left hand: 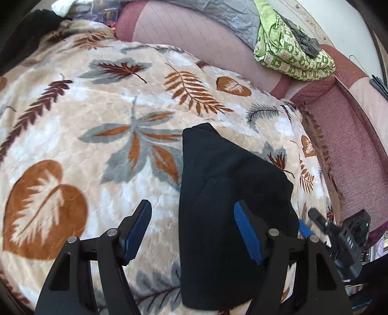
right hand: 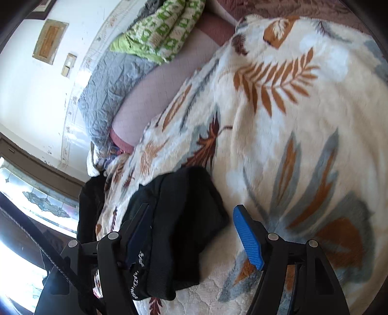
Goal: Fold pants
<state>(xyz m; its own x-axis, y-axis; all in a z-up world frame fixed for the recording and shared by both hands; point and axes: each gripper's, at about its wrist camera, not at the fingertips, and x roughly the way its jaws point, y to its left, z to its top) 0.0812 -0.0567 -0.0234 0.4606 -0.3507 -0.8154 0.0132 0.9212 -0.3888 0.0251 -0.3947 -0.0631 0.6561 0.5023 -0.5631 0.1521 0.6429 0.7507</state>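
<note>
The black pants (left hand: 228, 206) lie folded into a compact stack on the leaf-patterned blanket (left hand: 97, 121). My left gripper (left hand: 192, 213) is open above the stack's left edge, its right finger over the cloth and its left finger over the blanket. In the right wrist view the folded pants (right hand: 184, 218) show their waistband with white lettering low in the frame. My right gripper (right hand: 191, 218) is open with the stack between its fingers, not clamped. The right gripper also shows in the left wrist view (left hand: 308, 221), beside the stack's right edge.
A pink quilted mattress (left hand: 194, 36) lies beyond the blanket, with a grey quilt (left hand: 230, 14) and a green patterned bundle (left hand: 288, 48) on it. More dark clothing (right hand: 89, 206) lies at the blanket's edge. A wall and window (right hand: 36, 198) show in the right wrist view.
</note>
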